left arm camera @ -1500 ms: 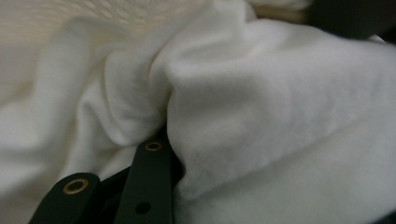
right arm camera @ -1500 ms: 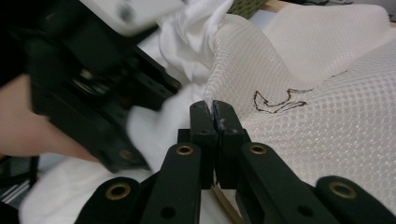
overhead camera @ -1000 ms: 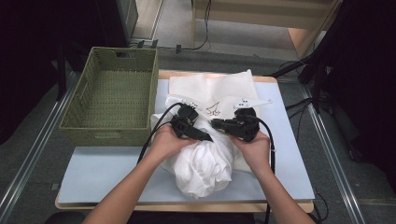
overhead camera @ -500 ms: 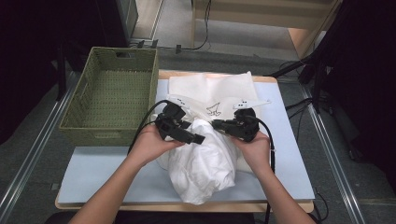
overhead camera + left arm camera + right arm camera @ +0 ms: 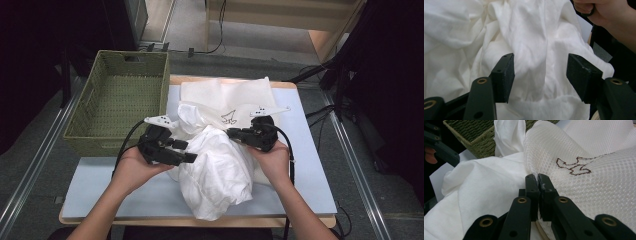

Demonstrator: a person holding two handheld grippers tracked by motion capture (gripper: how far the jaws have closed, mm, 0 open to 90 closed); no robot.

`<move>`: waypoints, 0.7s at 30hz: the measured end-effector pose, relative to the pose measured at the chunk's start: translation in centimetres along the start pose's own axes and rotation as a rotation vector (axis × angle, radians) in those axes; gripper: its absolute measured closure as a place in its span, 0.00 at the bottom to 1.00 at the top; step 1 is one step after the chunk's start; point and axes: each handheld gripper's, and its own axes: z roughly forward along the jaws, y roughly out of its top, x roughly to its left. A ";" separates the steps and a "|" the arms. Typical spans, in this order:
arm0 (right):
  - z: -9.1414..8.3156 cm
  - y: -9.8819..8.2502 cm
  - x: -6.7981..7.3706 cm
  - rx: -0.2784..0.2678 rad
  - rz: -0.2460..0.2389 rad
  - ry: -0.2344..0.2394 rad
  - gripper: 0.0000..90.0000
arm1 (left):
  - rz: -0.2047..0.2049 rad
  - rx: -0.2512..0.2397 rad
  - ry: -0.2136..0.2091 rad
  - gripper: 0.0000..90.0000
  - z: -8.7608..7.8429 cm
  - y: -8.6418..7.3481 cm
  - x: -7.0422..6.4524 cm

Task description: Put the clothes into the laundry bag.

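While crumpled white cloth [image 5: 220, 165] bulges soft, honeycomb mesh bag [image 5: 596, 177] drapes stiffly.

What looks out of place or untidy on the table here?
The white cloth lies crumpled in a heap, half inside the mesh bag, and hangs over the table's front edge. Nothing looks spilled or damaged.

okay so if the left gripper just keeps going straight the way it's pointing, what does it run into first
Most likely the bunched white cloth: the left gripper has its jaws open and aimed straight at a fold of it, with nothing in between. Its jaws have just been closing, and depth is hard to judge.
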 end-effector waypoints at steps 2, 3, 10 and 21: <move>0.0 0.0 0.0 0.000 -0.001 0.000 0.98 | -0.006 -0.007 -0.002 0.54 -0.4 -1.0 0.1; 0.0 0.0 0.0 0.000 -0.002 -0.001 0.98 | -0.011 -0.007 -0.004 0.57 -0.5 -1.3 0.1; 0.0 0.1 0.1 0.002 -0.003 -0.008 0.98 | 0.000 0.038 -0.030 0.91 1.9 -3.9 0.5; 0.1 0.0 0.1 0.011 -0.014 -0.018 0.98 | 0.063 0.045 0.043 1.00 7.6 -2.0 0.1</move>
